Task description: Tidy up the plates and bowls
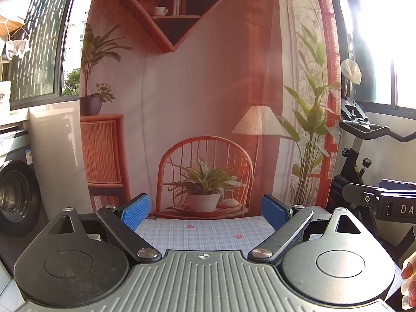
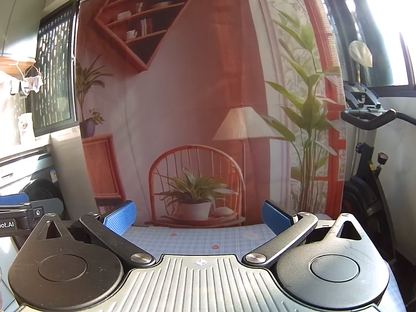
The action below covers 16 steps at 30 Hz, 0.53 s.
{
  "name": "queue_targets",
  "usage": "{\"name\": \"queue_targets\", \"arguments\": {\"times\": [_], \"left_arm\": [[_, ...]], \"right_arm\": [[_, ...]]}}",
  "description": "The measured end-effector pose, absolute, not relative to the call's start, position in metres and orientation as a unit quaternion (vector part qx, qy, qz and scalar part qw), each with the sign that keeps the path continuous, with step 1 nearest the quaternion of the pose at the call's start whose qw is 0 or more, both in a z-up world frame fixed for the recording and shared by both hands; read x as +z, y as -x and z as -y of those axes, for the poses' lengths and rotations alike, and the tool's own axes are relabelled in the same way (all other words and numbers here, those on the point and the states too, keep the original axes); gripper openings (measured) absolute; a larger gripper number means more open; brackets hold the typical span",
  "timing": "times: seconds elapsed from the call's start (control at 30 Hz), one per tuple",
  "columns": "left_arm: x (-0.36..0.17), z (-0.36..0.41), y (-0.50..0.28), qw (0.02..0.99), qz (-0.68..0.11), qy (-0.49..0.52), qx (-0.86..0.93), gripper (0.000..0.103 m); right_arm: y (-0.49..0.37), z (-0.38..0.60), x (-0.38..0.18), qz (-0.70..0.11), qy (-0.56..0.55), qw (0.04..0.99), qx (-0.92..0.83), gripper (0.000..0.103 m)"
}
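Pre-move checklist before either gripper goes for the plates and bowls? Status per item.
1. Left gripper open, nothing between its blue pads: ok.
2. Right gripper open, nothing held: ok.
3. Plates or bowls in view: not ok. Neither wrist view shows any; only the checked tablecloth and the printed backdrop behind the table.
4. Target location known: cannot tell, since both cameras look level across the table, not down at it.
5. Grippers apart from each other: ok. The right gripper shows at the right edge of the left view, with a gap between them.
6. Side clearance: cannot tell. An exercise bike stands at the right; the spacing is unclear.
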State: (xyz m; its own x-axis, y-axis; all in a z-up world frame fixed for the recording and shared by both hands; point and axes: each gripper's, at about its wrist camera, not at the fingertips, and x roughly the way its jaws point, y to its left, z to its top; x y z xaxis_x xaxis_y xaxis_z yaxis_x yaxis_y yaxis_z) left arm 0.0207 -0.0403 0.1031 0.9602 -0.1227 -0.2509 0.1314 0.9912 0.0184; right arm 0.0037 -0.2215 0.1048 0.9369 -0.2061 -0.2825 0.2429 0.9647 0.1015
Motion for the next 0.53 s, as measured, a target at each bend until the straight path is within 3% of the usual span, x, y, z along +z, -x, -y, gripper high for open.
{"name": "queue_targets", "arguments": {"times": [0.53], "left_arm": [[0.1012,0.0388,-0.0234,0.989,-0.135,-0.009,-0.061,0.094]], "right_arm": [[-0.0033,0.2229,0.1016,-0.138,-0.068,0.981,-0.116,0.103]]}}
